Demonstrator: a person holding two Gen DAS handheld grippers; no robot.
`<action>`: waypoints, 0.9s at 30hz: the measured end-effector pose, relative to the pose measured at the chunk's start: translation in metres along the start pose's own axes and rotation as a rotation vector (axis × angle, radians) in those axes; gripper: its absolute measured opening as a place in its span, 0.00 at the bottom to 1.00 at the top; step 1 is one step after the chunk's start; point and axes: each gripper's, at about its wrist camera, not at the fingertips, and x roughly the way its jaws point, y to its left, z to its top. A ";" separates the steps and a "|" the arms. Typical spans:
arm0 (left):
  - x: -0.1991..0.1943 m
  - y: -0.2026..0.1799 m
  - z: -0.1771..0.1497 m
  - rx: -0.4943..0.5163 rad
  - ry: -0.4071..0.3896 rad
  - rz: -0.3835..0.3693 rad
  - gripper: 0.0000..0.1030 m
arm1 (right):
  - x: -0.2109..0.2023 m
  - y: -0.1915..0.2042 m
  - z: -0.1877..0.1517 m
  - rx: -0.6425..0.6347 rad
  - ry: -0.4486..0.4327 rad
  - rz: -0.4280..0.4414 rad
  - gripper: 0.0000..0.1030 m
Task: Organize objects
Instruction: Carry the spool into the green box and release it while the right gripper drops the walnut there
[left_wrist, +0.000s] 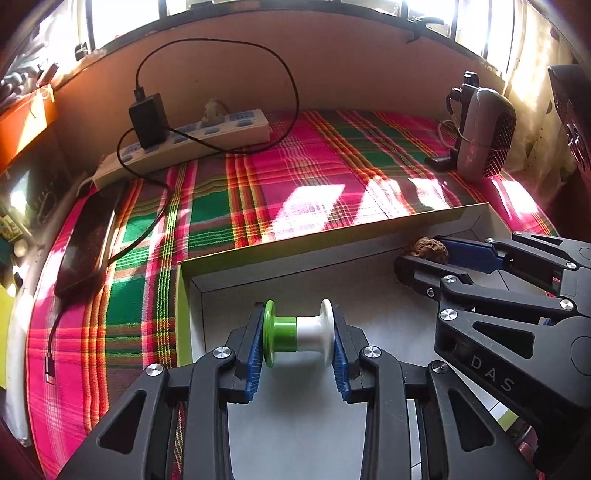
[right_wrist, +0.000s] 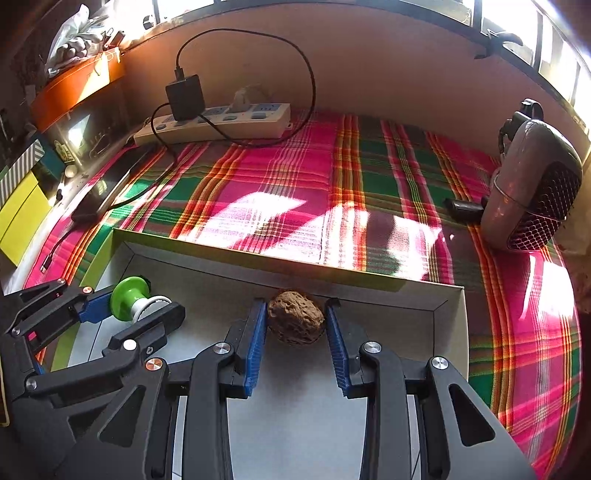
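Note:
My left gripper (left_wrist: 298, 338) is shut on a green and white spool (left_wrist: 299, 334), held by its two end flanges inside the shallow cardboard box (left_wrist: 332, 230). The spool also shows in the right wrist view (right_wrist: 135, 298). My right gripper (right_wrist: 296, 325) stands around a brown wrinkled walnut (right_wrist: 296, 322) near the box's far wall (right_wrist: 258, 258). The left pad (right_wrist: 256, 332) touches the walnut. A small gap shows at the right pad (right_wrist: 337, 343). In the left wrist view the walnut (left_wrist: 430, 250) sits between the right gripper's fingers (left_wrist: 428, 271).
The box lies on a pink, green and red plaid cloth (left_wrist: 258, 177). A power strip (left_wrist: 184, 144) with a black charger (left_wrist: 147, 120) and looping cable lies at the back. A dark phone (left_wrist: 88, 240) lies at the left. A grey fan heater (right_wrist: 532, 199) stands at the right.

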 end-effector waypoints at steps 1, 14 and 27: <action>0.000 0.000 0.000 0.000 0.001 -0.001 0.29 | 0.000 -0.001 0.000 0.001 -0.001 0.001 0.32; 0.001 0.000 0.001 -0.006 0.006 0.005 0.29 | 0.001 -0.003 0.001 0.019 0.002 -0.004 0.32; -0.010 0.004 -0.001 -0.027 -0.013 0.005 0.29 | -0.012 -0.009 0.001 0.051 -0.035 -0.007 0.45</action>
